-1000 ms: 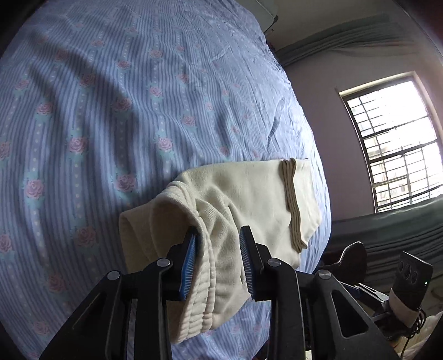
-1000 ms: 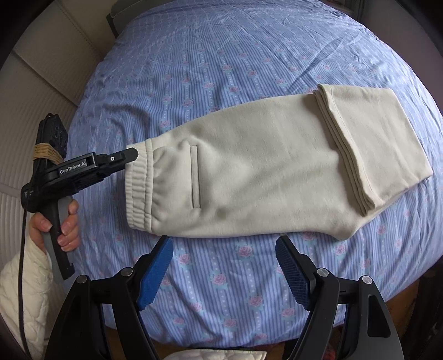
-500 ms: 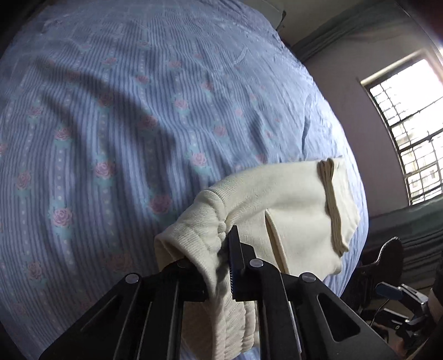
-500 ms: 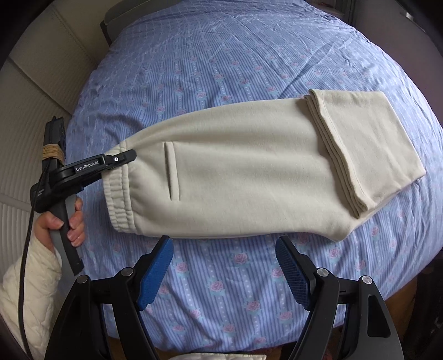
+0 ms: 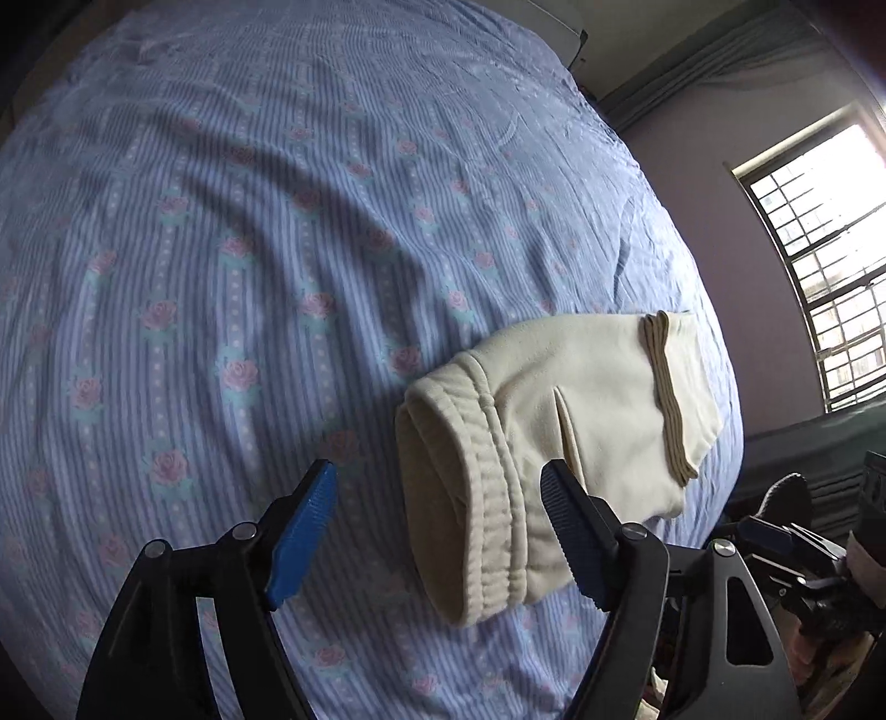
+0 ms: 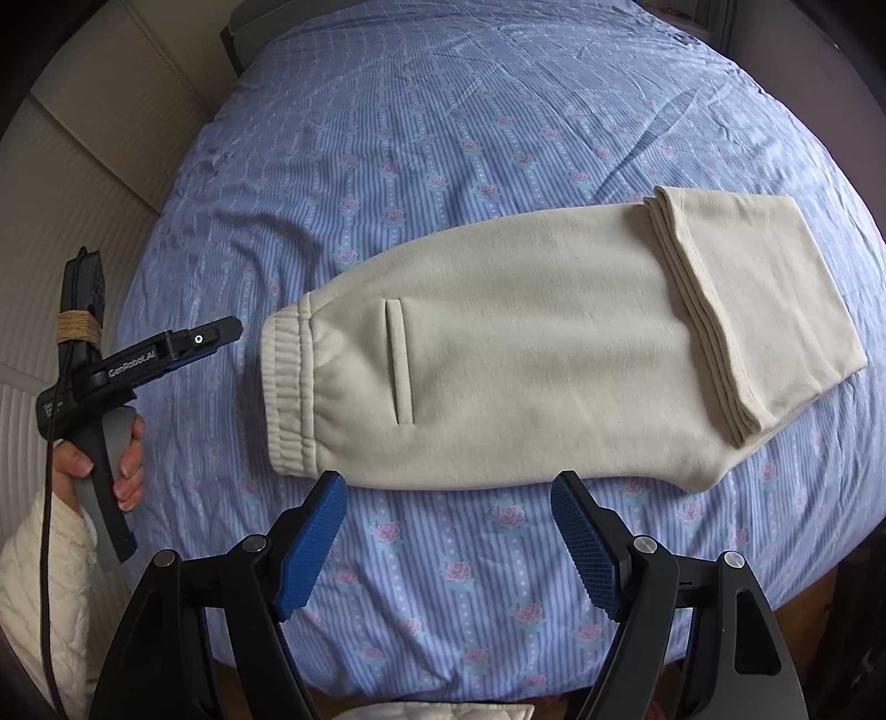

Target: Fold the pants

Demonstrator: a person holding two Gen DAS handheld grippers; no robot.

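Cream pants (image 6: 526, 354) lie flat on the blue striped bed sheet (image 6: 443, 138), waistband to the left, the leg ends folded back over the right part. They also show in the left wrist view (image 5: 581, 421), waistband nearest. My left gripper (image 5: 437, 509) is open, just short of the waistband, touching nothing; in the right wrist view (image 6: 221, 335) it sits left of the waistband. My right gripper (image 6: 448, 526) is open and empty, above the sheet near the pants' front edge.
A padded beige headboard (image 6: 83, 183) runs along the left of the bed. A window (image 5: 830, 277) and a grey curtain (image 5: 720, 50) stand beyond the far side. The bed's front edge (image 6: 470, 681) is close below my right gripper.
My left gripper was shut on the waistband and has let it go, opened and drawn back. The pants have been pulled straighter and lie flat. The right gripper stayed open.
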